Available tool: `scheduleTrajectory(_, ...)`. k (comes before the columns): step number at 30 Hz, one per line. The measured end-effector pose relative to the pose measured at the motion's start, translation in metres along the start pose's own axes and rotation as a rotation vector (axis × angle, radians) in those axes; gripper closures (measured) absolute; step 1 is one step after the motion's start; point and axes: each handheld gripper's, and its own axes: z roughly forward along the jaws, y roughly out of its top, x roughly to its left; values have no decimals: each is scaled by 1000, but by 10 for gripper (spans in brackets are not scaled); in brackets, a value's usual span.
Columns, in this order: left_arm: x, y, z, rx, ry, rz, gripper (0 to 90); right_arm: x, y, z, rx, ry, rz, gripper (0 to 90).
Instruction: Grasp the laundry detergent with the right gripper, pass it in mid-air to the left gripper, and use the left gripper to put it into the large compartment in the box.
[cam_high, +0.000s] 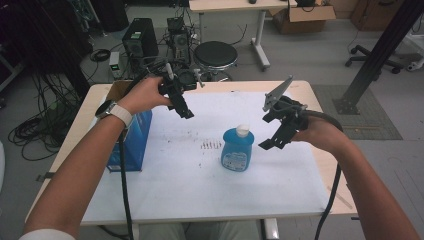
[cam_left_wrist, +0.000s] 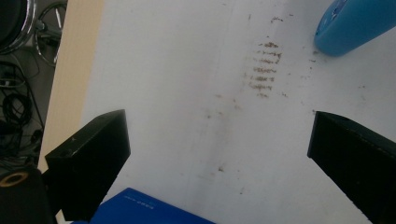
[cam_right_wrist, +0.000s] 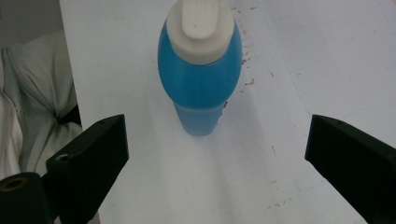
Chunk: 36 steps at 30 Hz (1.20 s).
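Stained white-topped table (cam_high: 200, 190) with upright blue bottle (cam_high: 237, 149) and blue box (cam_high: 134, 142) at left.

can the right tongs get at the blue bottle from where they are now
Probably yes: the right tongs hang open just beside the upright blue bottle, jaws spread wider than it, with bare white table between them.

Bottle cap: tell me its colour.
White, on the blue bottle's cap; clearest in the right gripper view.
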Motion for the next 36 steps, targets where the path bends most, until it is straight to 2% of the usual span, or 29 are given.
scheduleTrajectory(3, 0, 0, 0, 0, 0, 0, 63, 0, -5, 4, -25, 2, 2, 58)
scheduleTrajectory(4, 0, 0, 1, -6, -1, -6, 63, 0, -8, 6, -56, 4, -9, 58)
scheduleTrajectory(6, -1, 0, 1, -4, 0, -5, 63, 1, -9, 6, -64, 4, -6, 58)
scheduleTrajectory(7, -1, 1, 1, 0, 1, 0, 63, 2, -12, 8, -88, 9, -7, 60)
scheduleTrajectory(11, -2, 1, 1, -5, -1, -7, 63, 2, -17, 13, -108, 9, -7, 57)
scheduleTrajectory(21, -2, 2, 2, 5, 2, 1, 64, 4, -30, 20, -213, 5, 15, 58)
scheduleTrajectory(36, -3, 3, 3, 5, 6, 3, 64, 5, -46, 38, -215, 22, 37, 58)
